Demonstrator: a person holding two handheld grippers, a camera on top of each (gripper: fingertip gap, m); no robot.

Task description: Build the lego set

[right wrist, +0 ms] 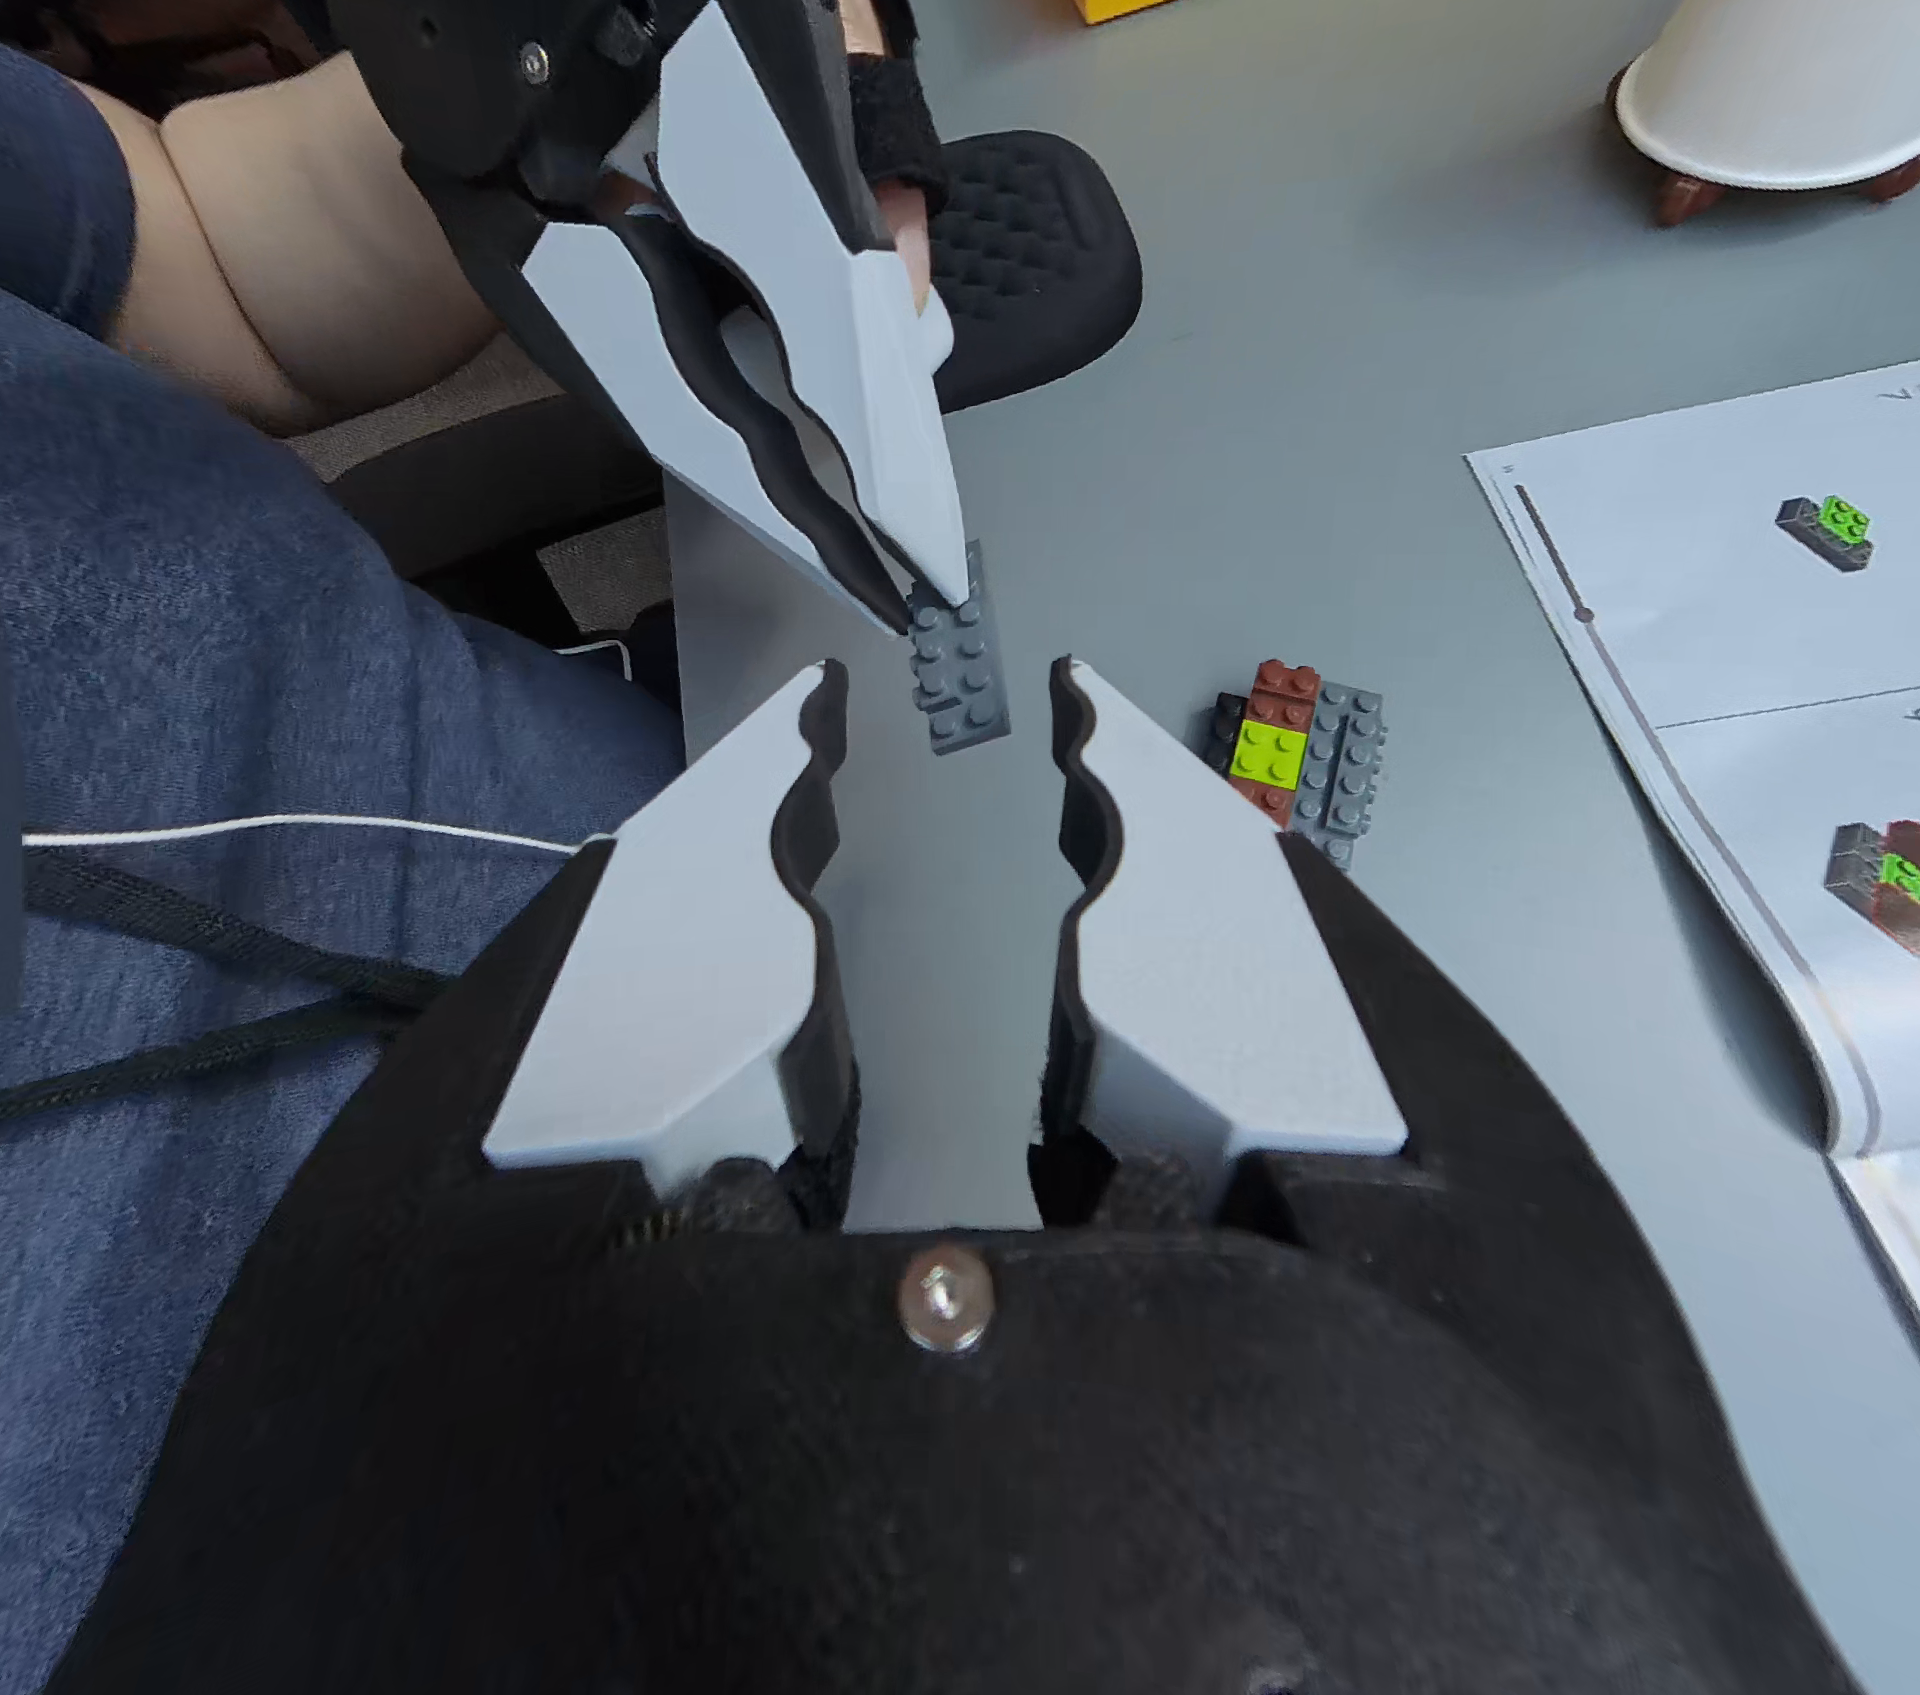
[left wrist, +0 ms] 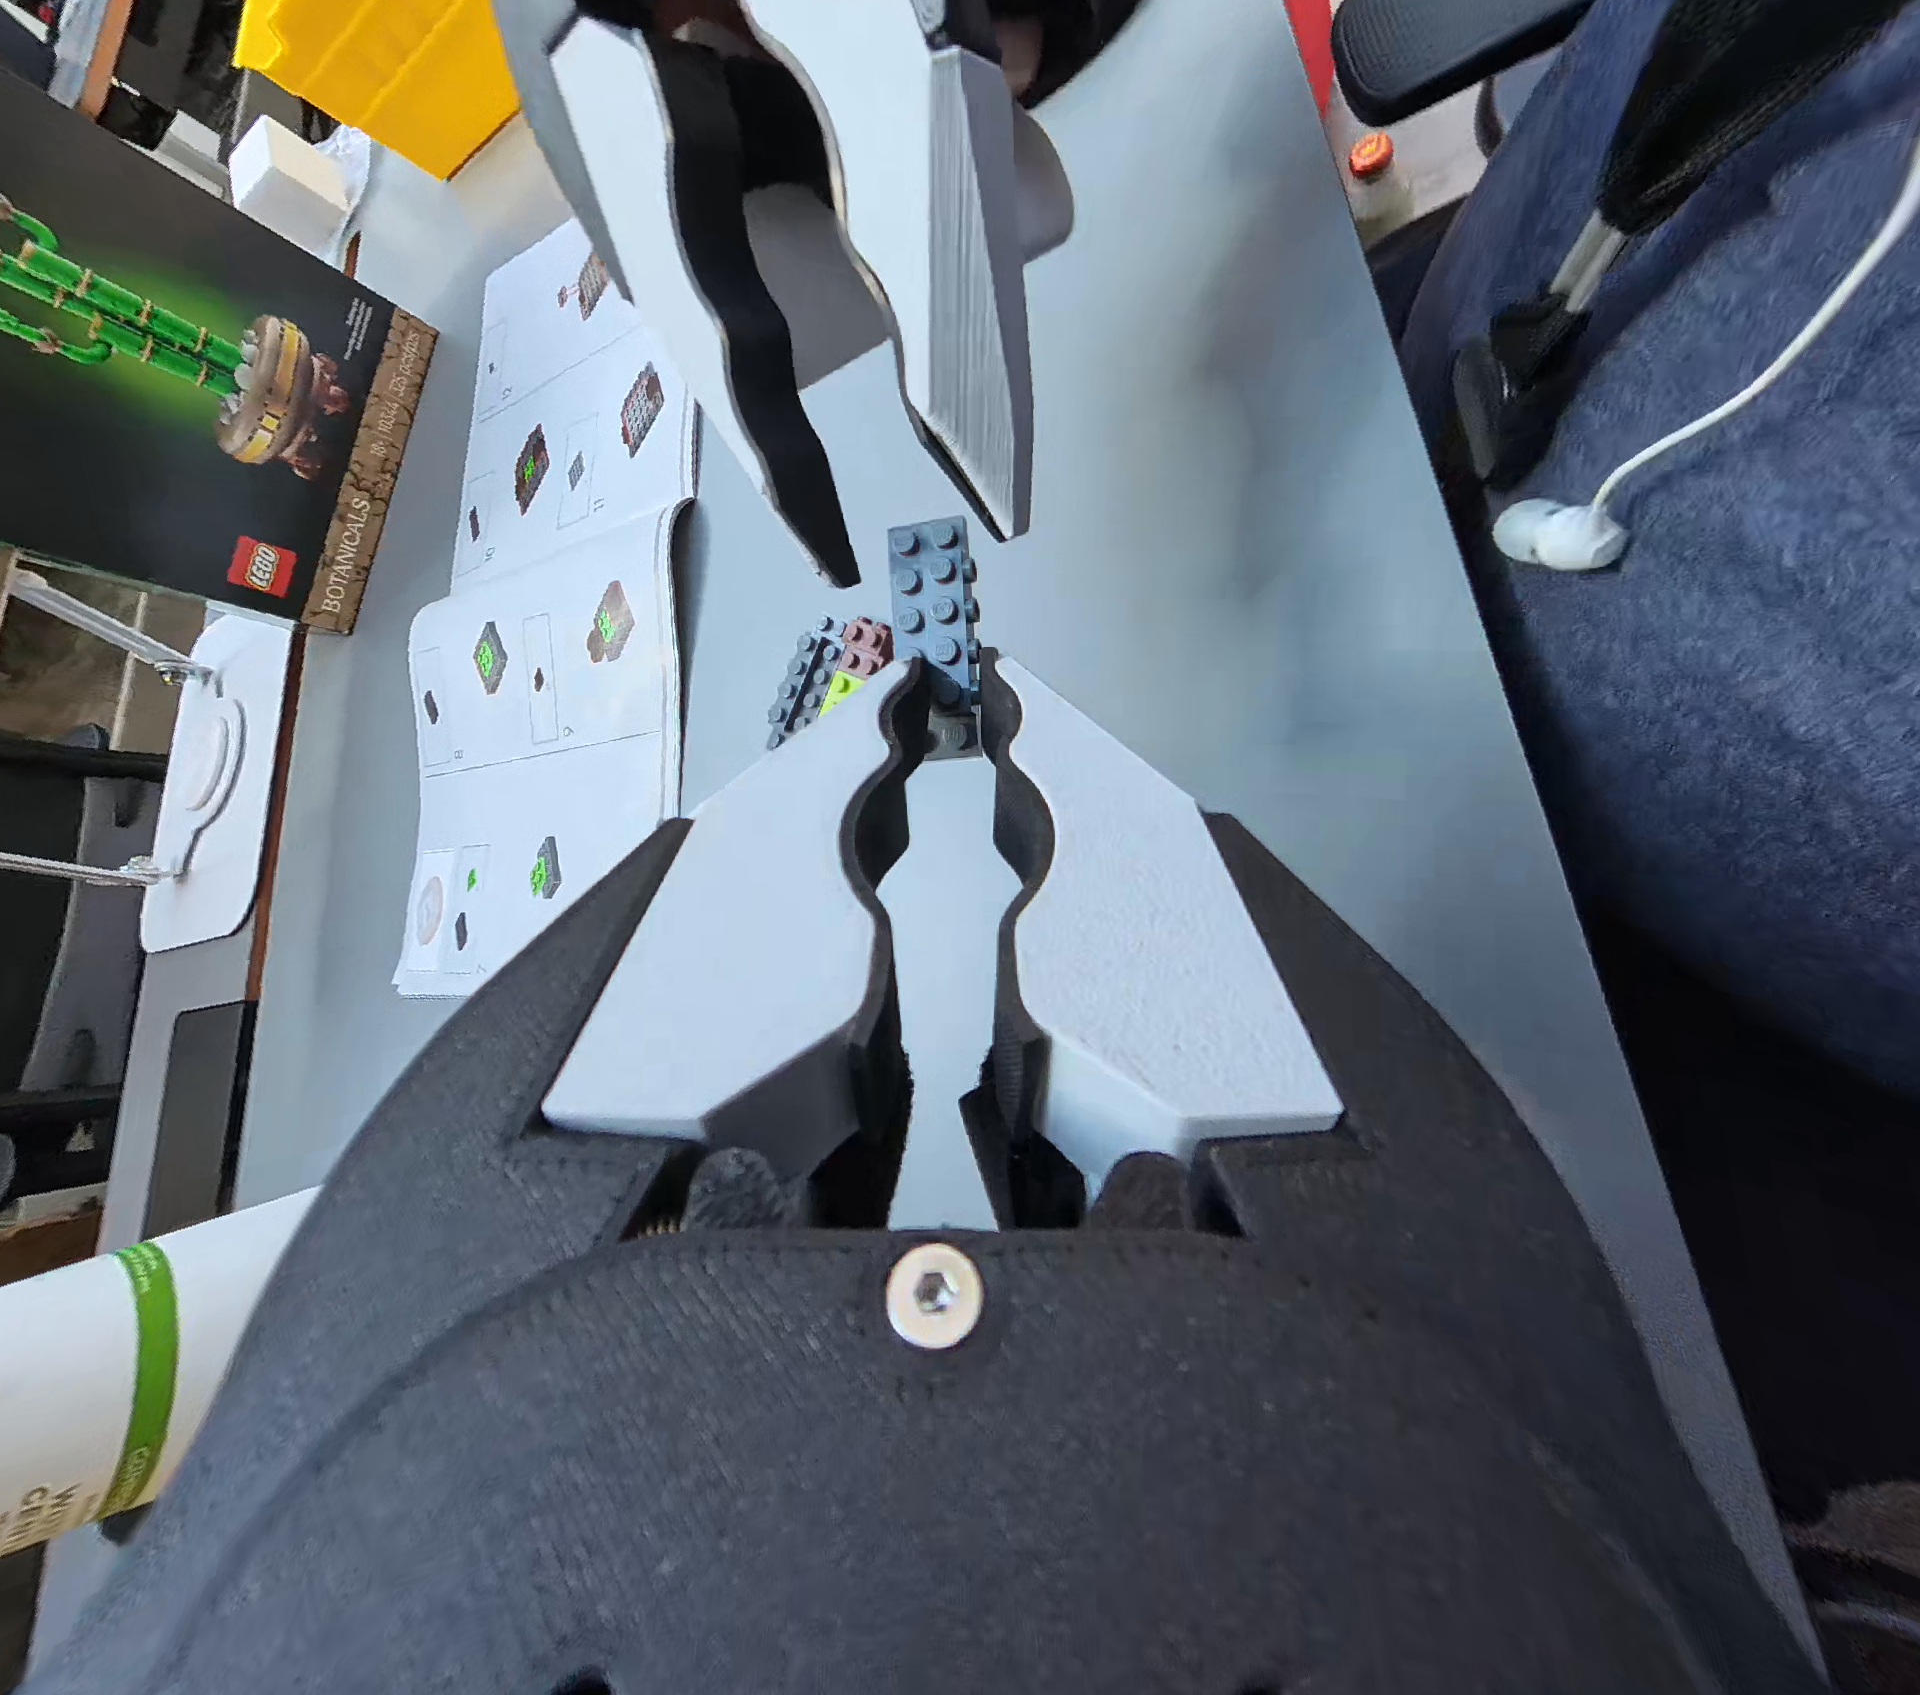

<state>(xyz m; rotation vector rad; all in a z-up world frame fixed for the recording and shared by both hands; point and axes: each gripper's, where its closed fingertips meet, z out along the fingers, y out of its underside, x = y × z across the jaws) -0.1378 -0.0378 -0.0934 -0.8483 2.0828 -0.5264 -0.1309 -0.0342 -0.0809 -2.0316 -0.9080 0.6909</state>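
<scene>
I have the grey plate (left wrist: pixel 935 606) pinched by one end in my left gripper (left wrist: pixel 948 689) above the table (left wrist: pixel 1195 502), my right gripper (right wrist: pixel 948 679) gaping empty beside it, and only a small base (right wrist: pixel 1299 757) stands built, so most remains.

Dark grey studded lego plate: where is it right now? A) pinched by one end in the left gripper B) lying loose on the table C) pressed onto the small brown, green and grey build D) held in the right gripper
A: the dark grey studded lego plate is pinched by one end in the left gripper, while the right gripper stands open just short of it.
</scene>
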